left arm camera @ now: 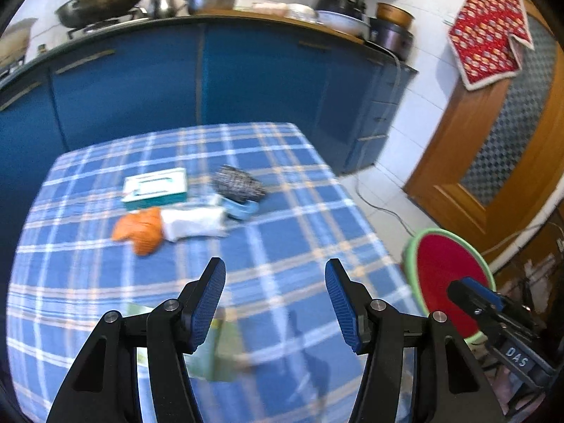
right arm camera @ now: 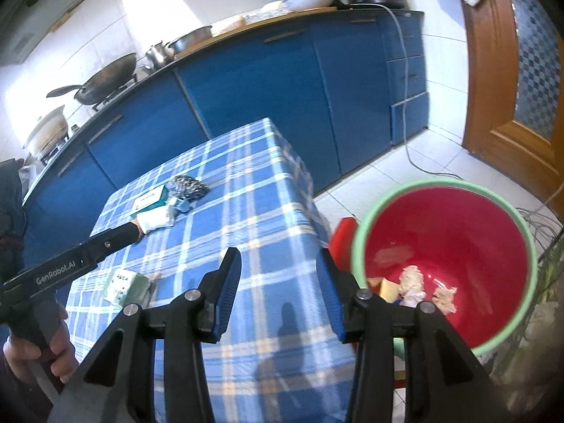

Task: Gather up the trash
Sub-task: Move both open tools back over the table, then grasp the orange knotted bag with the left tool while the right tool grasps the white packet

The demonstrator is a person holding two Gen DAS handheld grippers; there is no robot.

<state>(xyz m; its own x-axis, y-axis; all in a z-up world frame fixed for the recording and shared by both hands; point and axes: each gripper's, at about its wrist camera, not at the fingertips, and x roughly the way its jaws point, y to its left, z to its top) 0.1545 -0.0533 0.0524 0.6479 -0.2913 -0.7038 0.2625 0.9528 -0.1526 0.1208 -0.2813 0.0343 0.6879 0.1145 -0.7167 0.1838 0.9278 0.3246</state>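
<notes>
One red bin, one teal box, one orange-white glove, one steel scourer, one green packet, two tongs

Blue cabinets standing beyond the claw, wok sitting above them, wooden door standing off to its right.

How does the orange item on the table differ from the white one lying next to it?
The orange item is crumpled and rounded; the white item is longer and flatter. The orange item lies nearer the table's left edge, the white item to its right, reaching toward a small light-blue object. Both rest on the checked tablecloth, apparently touching, and neither gripper holds them.
</notes>
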